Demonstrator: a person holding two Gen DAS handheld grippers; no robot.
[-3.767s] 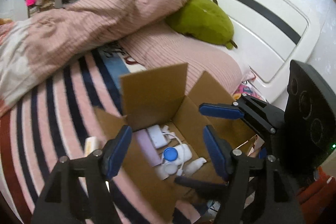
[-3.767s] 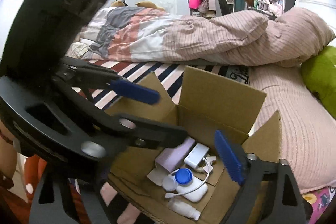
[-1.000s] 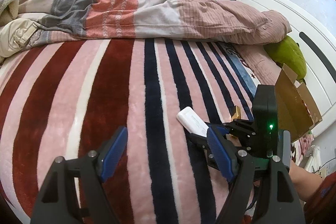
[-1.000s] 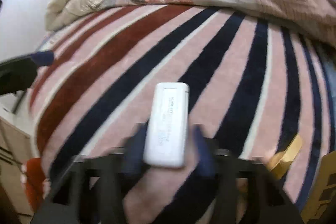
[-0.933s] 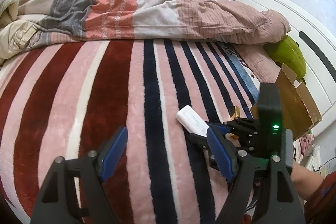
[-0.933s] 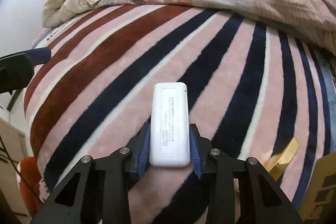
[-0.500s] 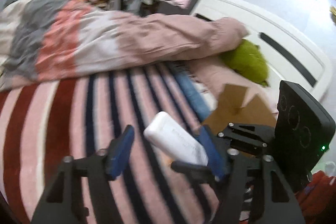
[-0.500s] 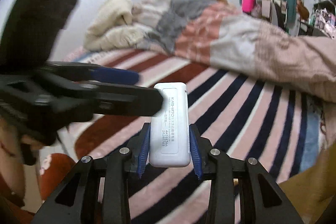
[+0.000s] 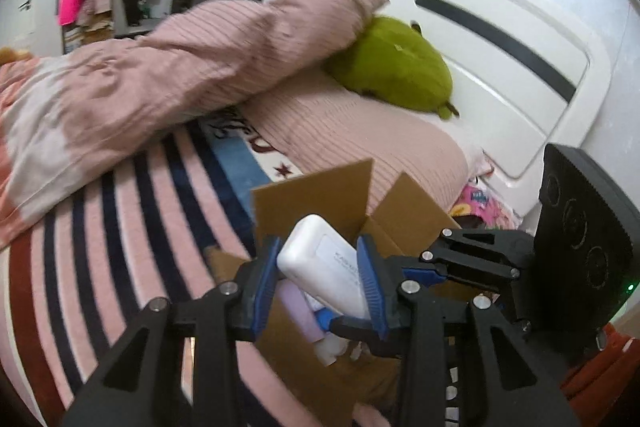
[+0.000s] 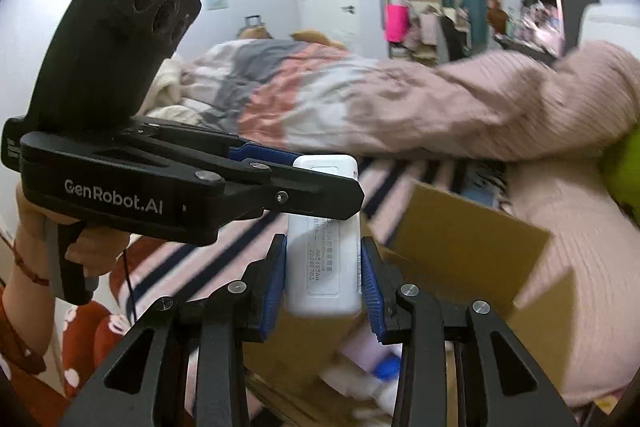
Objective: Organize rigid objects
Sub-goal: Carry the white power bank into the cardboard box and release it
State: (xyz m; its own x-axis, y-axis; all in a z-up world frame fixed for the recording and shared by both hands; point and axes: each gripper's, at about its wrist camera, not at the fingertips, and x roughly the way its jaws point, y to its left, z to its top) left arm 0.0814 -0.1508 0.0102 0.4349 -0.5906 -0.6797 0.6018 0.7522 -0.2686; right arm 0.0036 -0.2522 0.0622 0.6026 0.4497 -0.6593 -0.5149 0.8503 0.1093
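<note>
A white flat rectangular case [image 10: 322, 259] with a printed label is gripped between the blue pads of my right gripper [image 10: 322, 269]. My left gripper [image 9: 320, 279] is closed on the same case [image 9: 324, 267] from the side, so both hold it. The case hangs above the open cardboard box [image 9: 316, 199], which lies on the bed and also shows in the right wrist view [image 10: 460, 247]. Inside the box lie a pink item [image 9: 296, 311], white bottles and a blue cap [image 10: 386, 367].
The box stands on a striped pink, navy and red blanket [image 9: 100, 227]. A pink ribbed duvet [image 9: 180, 67], a green plush [image 9: 392, 63] and the white headboard [image 9: 500, 39] lie beyond it. A hand [image 10: 28, 227] holds the left gripper.
Both grippers swung from the striped blanket toward the cardboard box. The right gripper lifted the white case off the bed. The left gripper closed onto the case too.
</note>
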